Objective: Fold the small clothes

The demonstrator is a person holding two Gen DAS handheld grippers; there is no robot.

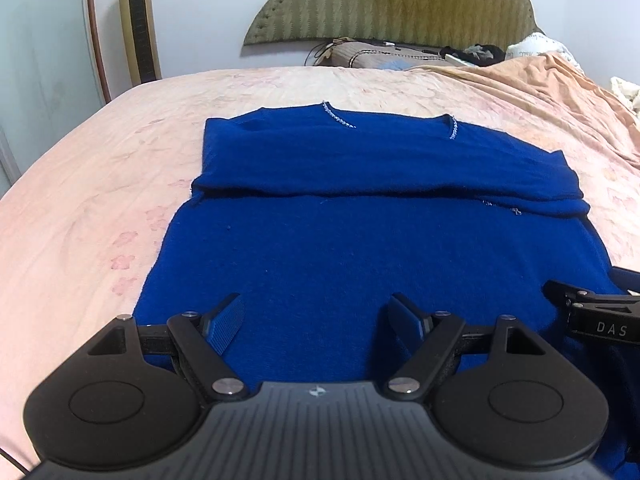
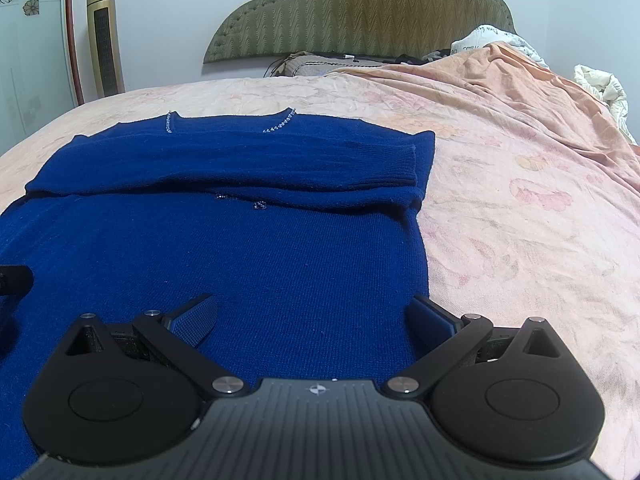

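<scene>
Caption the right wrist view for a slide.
Open right gripper over a blue sweater, sleeves folded across, on a pink bedspread.

A deep blue knitted sweater [image 1: 320, 248] lies flat on the bed, its lower body spread smooth toward the cameras and its neckline at the far end. Both sleeves are folded across the chest, forming a thick horizontal band over the upper part, with a ribbed cuff showing near the right edge of that band. Small silvery beads trim the V of the neckline, and a few more glint just below the folded band.
</scene>
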